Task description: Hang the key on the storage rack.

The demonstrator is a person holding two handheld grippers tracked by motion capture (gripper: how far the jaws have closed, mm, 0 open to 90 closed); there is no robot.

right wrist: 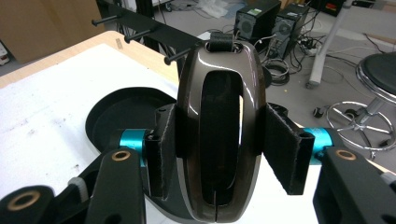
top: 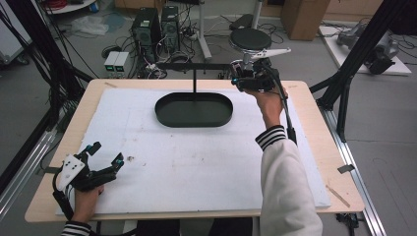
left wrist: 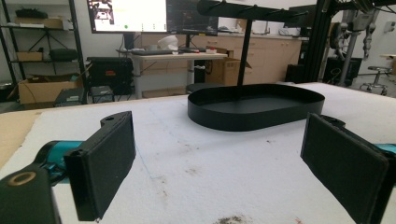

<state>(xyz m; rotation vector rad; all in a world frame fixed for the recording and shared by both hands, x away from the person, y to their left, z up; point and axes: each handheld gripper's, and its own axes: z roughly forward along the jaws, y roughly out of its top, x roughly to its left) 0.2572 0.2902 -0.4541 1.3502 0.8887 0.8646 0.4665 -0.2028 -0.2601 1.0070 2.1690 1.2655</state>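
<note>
The right gripper (top: 241,73) hangs above the far right end of the tray (top: 193,119), close to the crossbar of the rack (top: 194,66) that rises from the tray. Its jaws are closed on a glossy brown oval ring (right wrist: 219,135), an upright loop with a dark strap fixed at its top. In the right gripper view the two pads (right wrist: 282,149) press on the ring's left and right sides at about mid-height, and the ring stands clear of the tray, whose rim shows below and to the left of it. The ring's top sits just before one of the rack's pegs (right wrist: 180,53); whether they touch cannot be told.

The tray is a black, shallow oval dish lying on the white mat (top: 147,162) at the far middle of the table (top: 314,103). The rack's post stands at the tray's far edge and carries a horizontal bar with short pegs.

The left gripper (top: 104,156) rests on the mat well apart from the tray, at the near left corner, held by the person's left hand (top: 86,199). Its jaws stand wide open with nothing between them; in the left gripper view the pads (left wrist: 105,163) frame bare mat, and the tray lies ahead, beyond them. A few dark specks mark the mat near this gripper.
</note>
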